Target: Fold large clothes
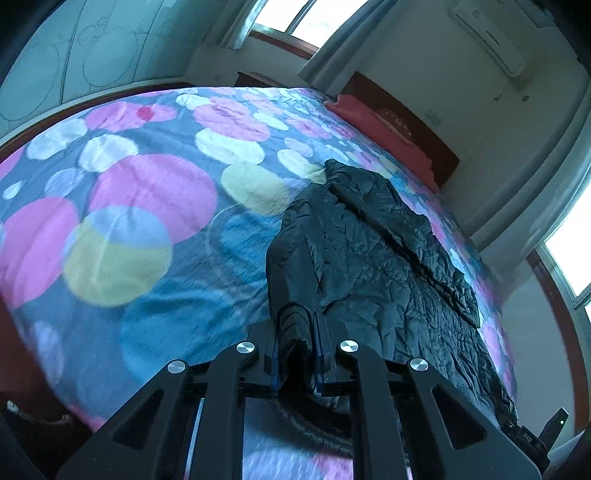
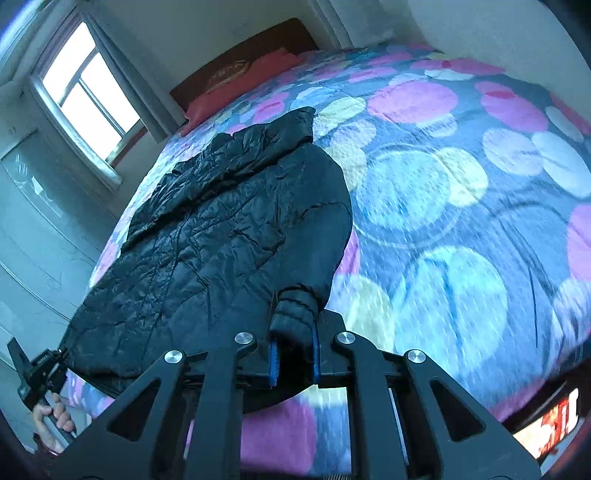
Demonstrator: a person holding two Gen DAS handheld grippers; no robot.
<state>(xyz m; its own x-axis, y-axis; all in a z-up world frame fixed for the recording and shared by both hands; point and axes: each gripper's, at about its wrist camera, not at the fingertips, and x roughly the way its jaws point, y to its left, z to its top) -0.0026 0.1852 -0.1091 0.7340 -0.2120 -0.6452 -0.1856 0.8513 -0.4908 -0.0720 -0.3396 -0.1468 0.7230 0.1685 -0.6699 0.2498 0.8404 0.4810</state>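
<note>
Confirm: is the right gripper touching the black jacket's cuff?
Touching. The right wrist view shows the right gripper with its blue pads closed on the black jacket's cuff.

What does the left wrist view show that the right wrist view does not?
Only the left wrist view: a wall air conditioner and the left gripper shut on a cuff of the black puffer jacket.

Only the right wrist view: a door, a hand holding the other gripper's handle, and the right gripper shut on the other cuff.

Both: the jacket, the circle-patterned bedspread, the red pillow, the headboard.
</note>
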